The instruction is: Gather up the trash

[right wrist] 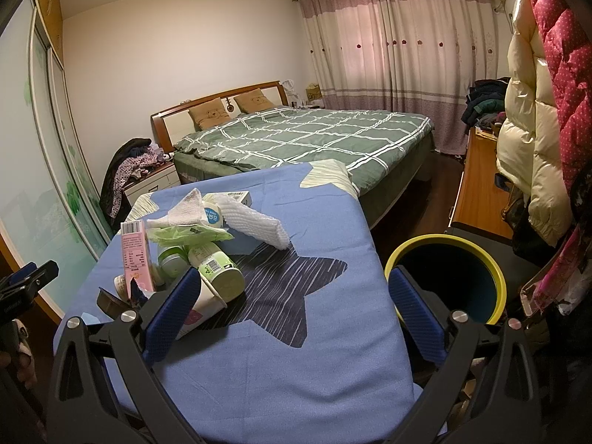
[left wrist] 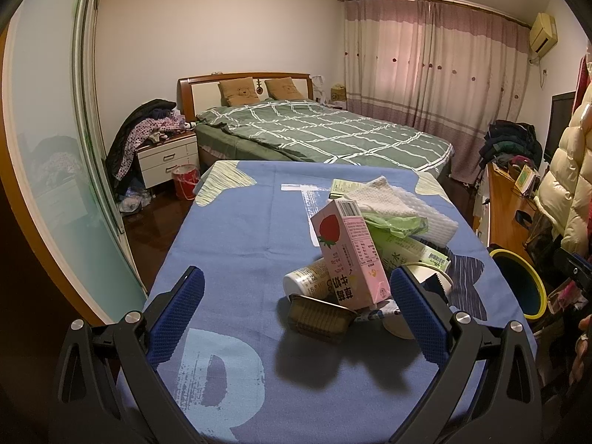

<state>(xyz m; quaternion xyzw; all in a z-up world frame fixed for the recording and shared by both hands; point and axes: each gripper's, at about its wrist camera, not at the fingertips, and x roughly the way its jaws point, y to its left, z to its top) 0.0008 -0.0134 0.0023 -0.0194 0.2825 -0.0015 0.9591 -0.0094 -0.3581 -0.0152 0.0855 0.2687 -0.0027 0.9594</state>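
A heap of trash lies on the blue-clothed table (left wrist: 236, 244). In it I see a pink strawberry milk carton (left wrist: 347, 255) leaning upright, a dark plastic tray (left wrist: 318, 318), a cream bottle (left wrist: 307, 279), a paper cup (right wrist: 205, 301), green-and-white bottles (right wrist: 218, 270), a green plastic bag (right wrist: 188, 235) and white foam wrap (right wrist: 255, 224). My left gripper (left wrist: 296, 314) is open just short of the heap, the tray and carton between its blue pads. My right gripper (right wrist: 292, 312) is open and empty over the cloth's dark star, its left pad against the paper cup. A yellow-rimmed bin (right wrist: 447, 277) stands beside the table's right edge.
Beyond the table is a bed (left wrist: 318, 133) with a green checked quilt. A bedside cabinet (left wrist: 168, 157) heaped with clothes and a red bucket (left wrist: 185, 181) stand at the left. A wooden desk (right wrist: 477, 192) and hanging padded coats (right wrist: 525, 140) crowd the right side.
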